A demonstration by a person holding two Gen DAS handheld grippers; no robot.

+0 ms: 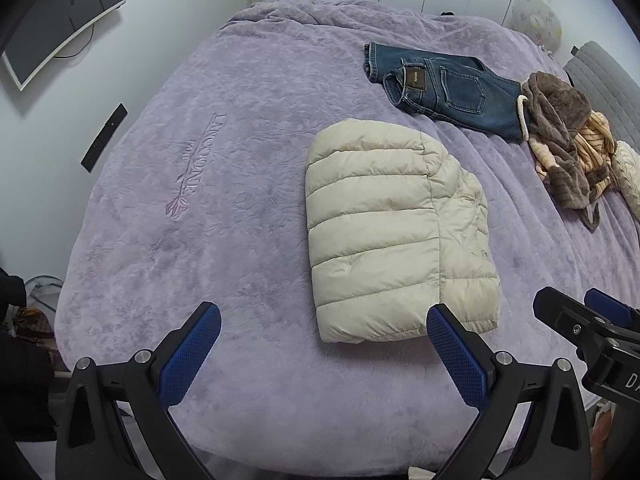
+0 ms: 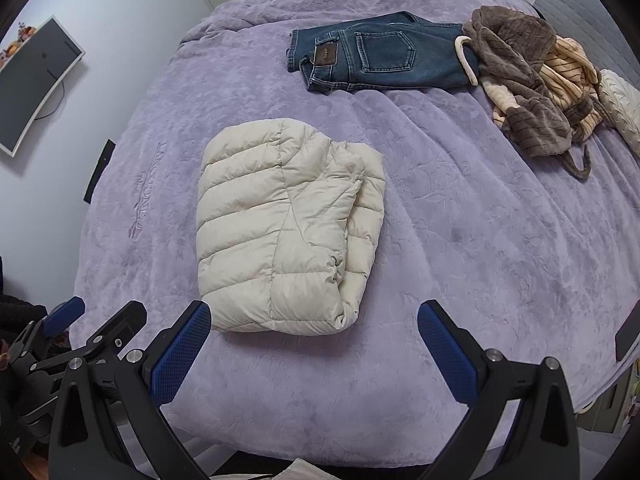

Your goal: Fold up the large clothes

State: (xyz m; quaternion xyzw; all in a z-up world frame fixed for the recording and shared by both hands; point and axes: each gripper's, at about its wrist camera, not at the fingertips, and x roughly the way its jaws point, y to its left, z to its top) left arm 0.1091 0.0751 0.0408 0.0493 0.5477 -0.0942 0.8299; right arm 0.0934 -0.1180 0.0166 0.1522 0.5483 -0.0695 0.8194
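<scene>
A cream quilted puffer jacket (image 1: 384, 232) lies folded into a compact rectangle on the purple bed cover (image 1: 200, 200); it also shows in the right wrist view (image 2: 280, 228). My left gripper (image 1: 324, 320) is open and empty, held above the bed just in front of the jacket's near edge. My right gripper (image 2: 314, 320) is open and empty, also just in front of the jacket. The right gripper shows at the right edge of the left wrist view (image 1: 580, 320). Neither gripper touches the jacket.
Folded blue jeans (image 2: 376, 56) lie at the far side of the bed. A crumpled brown and striped garment (image 2: 532, 80) lies beside them, next to a cream pillow (image 2: 624, 108). A monitor (image 2: 32, 80) hangs on the left wall.
</scene>
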